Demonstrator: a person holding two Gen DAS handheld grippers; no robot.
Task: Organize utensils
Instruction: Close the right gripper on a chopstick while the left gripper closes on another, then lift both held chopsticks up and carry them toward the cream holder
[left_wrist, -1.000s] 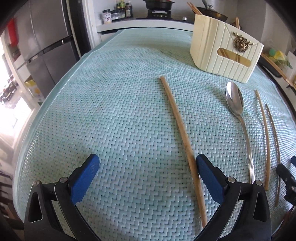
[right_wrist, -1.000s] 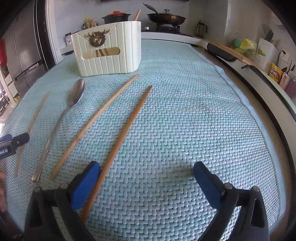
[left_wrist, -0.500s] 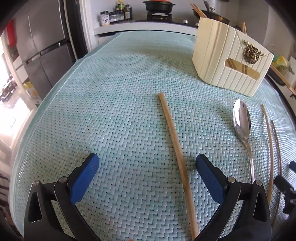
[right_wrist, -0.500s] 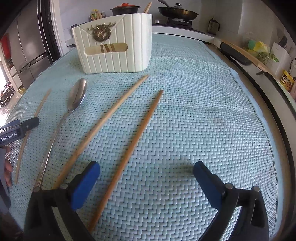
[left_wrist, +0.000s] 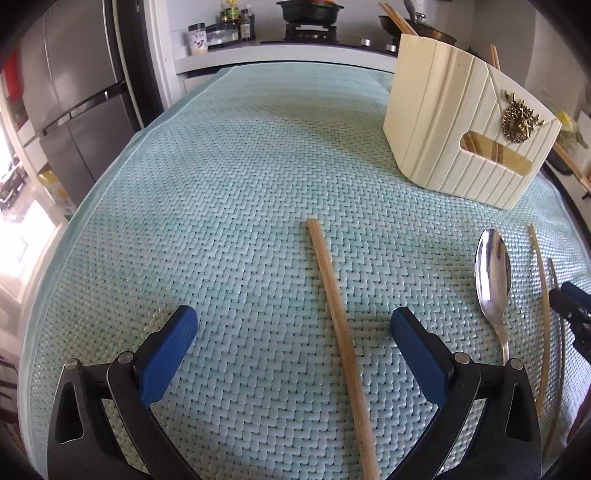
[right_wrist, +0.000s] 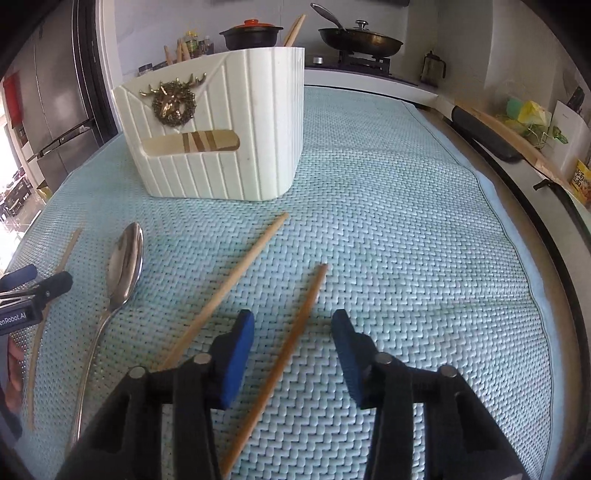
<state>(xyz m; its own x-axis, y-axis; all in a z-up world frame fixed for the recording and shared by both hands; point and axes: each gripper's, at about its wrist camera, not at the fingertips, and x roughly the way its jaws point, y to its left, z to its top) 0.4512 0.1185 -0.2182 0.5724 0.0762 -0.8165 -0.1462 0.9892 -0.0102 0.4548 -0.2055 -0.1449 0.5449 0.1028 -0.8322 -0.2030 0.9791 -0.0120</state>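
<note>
A cream ribbed utensil holder (left_wrist: 461, 136) (right_wrist: 221, 136) with a brass stag emblem stands on the teal woven mat (left_wrist: 221, 184), with several chopsticks inside it. My left gripper (left_wrist: 294, 315) is open low over the mat, and a thick wooden chopstick (left_wrist: 340, 332) lies between its jaws, nearer the right pad. My right gripper (right_wrist: 291, 317) has its jaws closing around a slim chopstick (right_wrist: 291, 347) that lies on the mat, with its pads still clear of the wood. A second chopstick (right_wrist: 229, 284) and a steel spoon (right_wrist: 125, 266) (left_wrist: 493, 280) lie just left of it.
The left gripper's tip (right_wrist: 33, 291) shows at the left edge of the right wrist view. A stove with a pot (left_wrist: 306, 11) and a pan (right_wrist: 362, 37) stands behind the mat. A grey fridge (left_wrist: 74, 92) is at the left, and a cluttered counter (right_wrist: 535, 122) at the right.
Both grippers moved forward toward the holder. The right jaws went from wide open to about half as wide, astride the slim chopstick. The thick chopstick now lies between the left jaws.
</note>
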